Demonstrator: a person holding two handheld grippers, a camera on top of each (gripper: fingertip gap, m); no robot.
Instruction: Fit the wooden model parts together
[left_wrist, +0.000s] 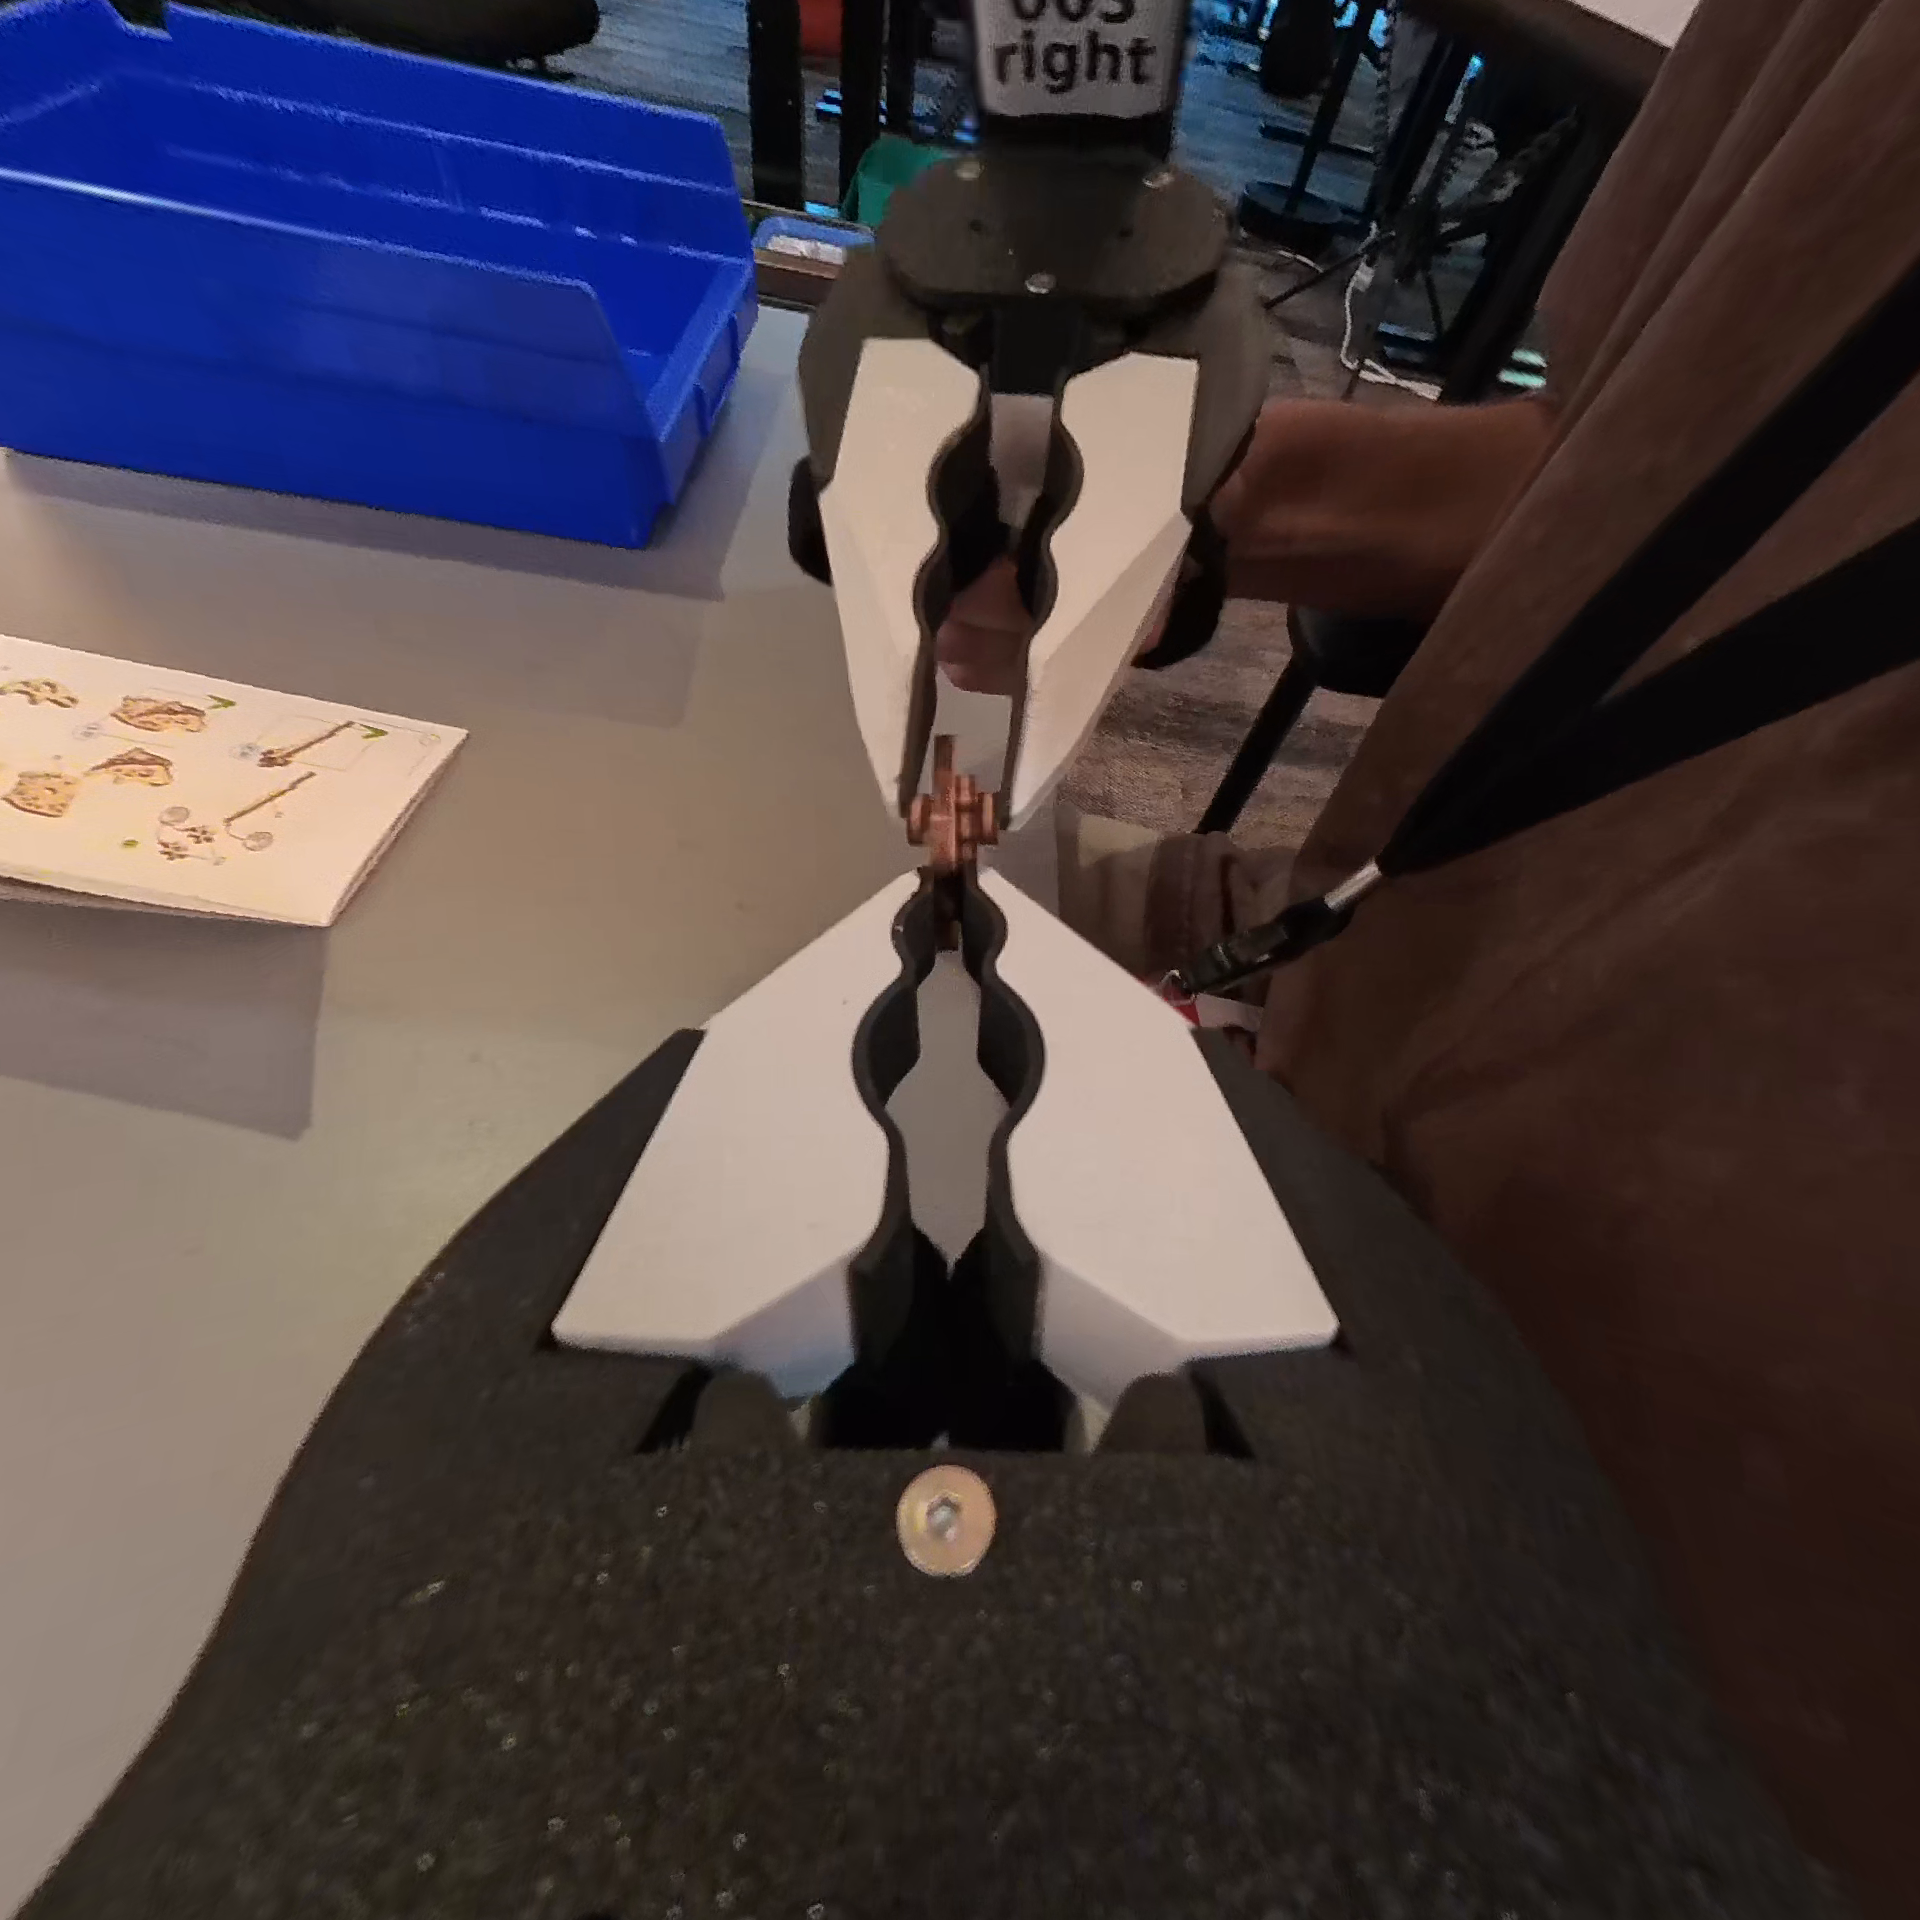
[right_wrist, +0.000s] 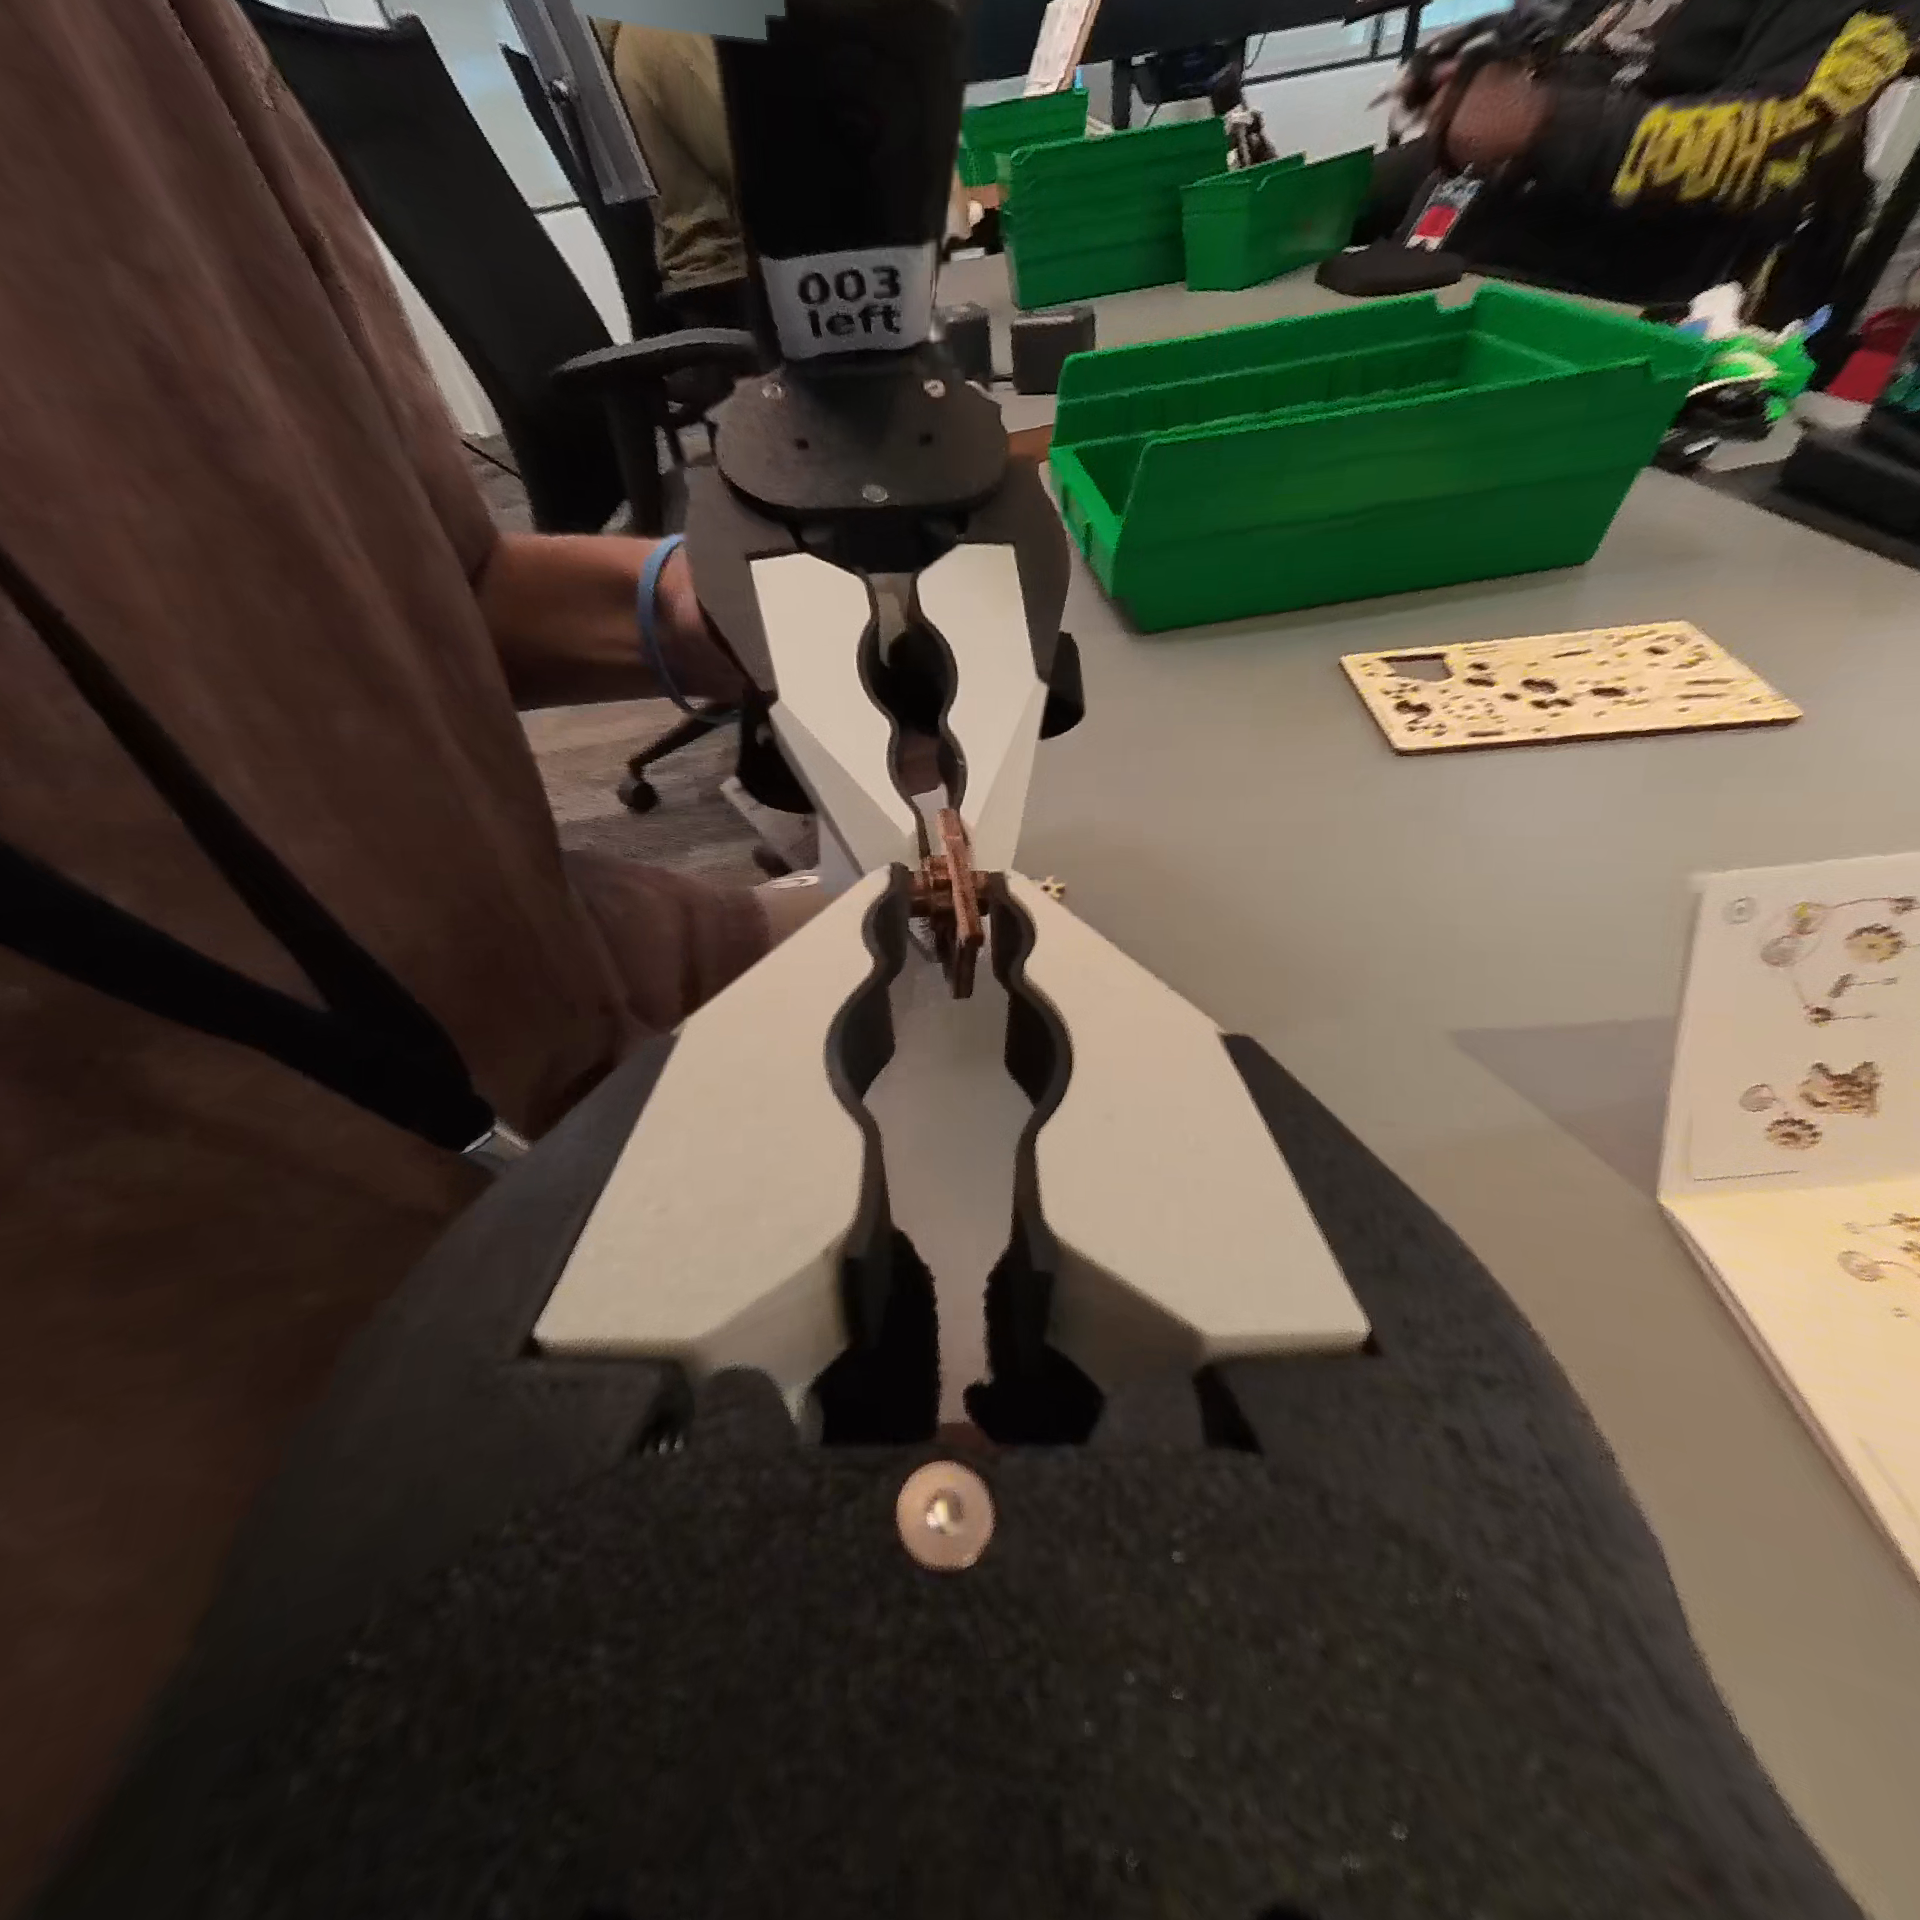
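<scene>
Both white-fingered grippers, left (left_wrist: 943, 902) and right (right_wrist: 940, 902), clamp small brown wooden model parts (left_wrist: 951, 821) tip-to-tip; at my twelve o'clock, skewed pressure could snap them.

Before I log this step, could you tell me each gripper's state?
Left gripper: closed on the wooden piece.
Right gripper: closed on the same wooden piece.

Your stock, by material: left gripper (left_wrist: 943, 896) and right gripper (right_wrist: 940, 891), matt white plastic fingers on grainy black mounts; wooden model parts (left_wrist: 951, 821), thin brown laser-cut ply; blue bin (left_wrist: 364, 312) and green bin (right_wrist: 1351, 457), glossy plastic; instruction booklet (left_wrist: 208, 790), paper; table (left_wrist: 156, 1195), smooth matt grey.
</scene>
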